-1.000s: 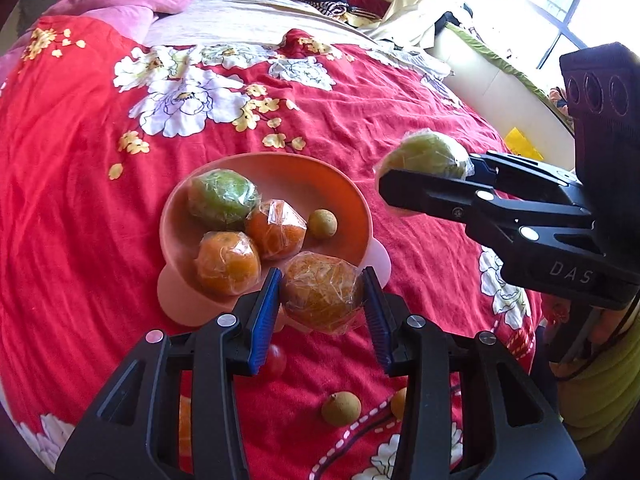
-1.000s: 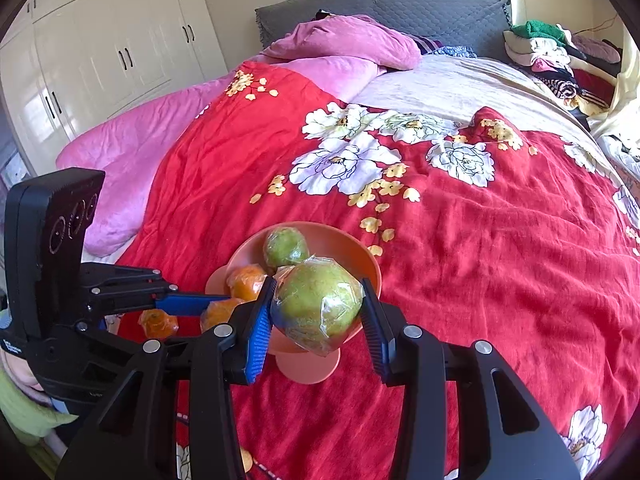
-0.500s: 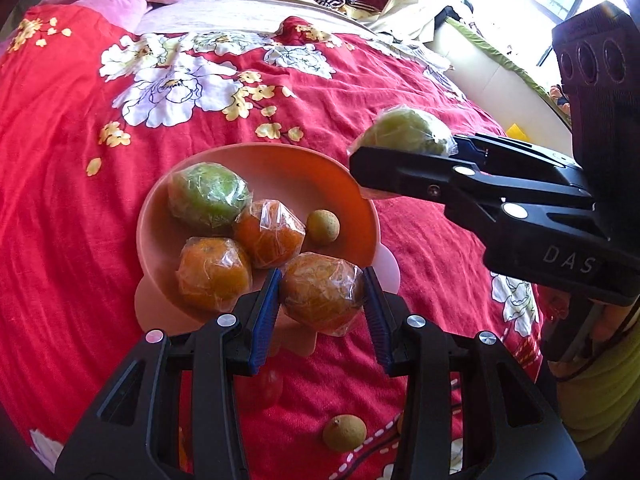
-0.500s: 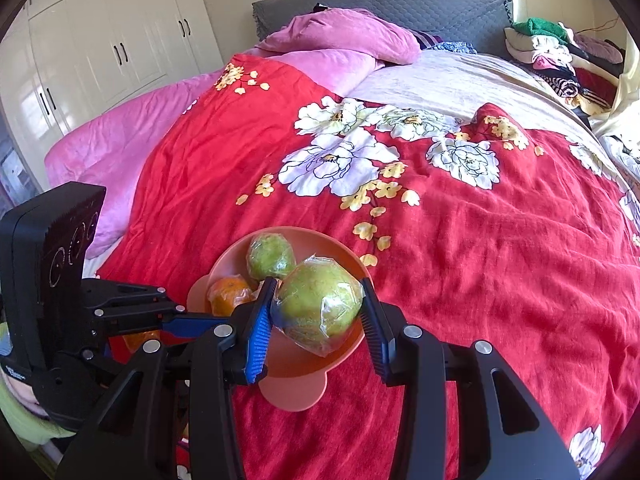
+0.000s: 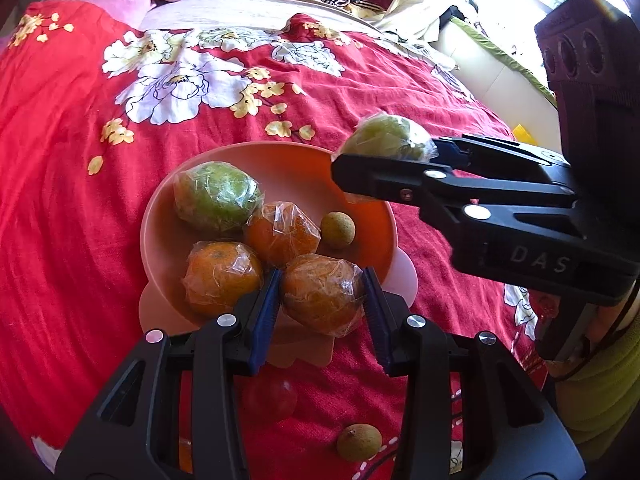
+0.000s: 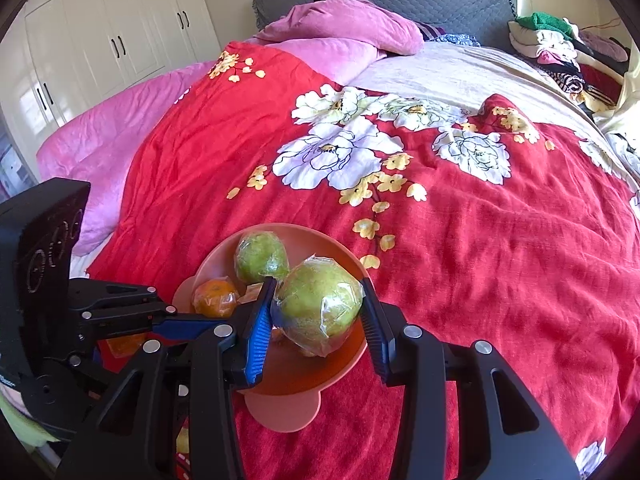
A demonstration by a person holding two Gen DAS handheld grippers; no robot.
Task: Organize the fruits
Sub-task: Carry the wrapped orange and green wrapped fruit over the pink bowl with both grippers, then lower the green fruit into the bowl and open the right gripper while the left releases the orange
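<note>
Nearest, the left claw (image 5: 322, 304) clamps a wrapped orange (image 5: 322, 294) at the near rim of the bowl (image 5: 288, 160), apparently poised to set it among the fruit already there. Beyond, the right claw (image 6: 318, 312) grips a wrapped green fruit (image 6: 318, 306) above the bowl's far side. Only the left view shows loose small fruits (image 5: 358, 442) lying on the bed (image 5: 60, 220); only the right shows the wardrobe (image 6: 120, 36).
</note>
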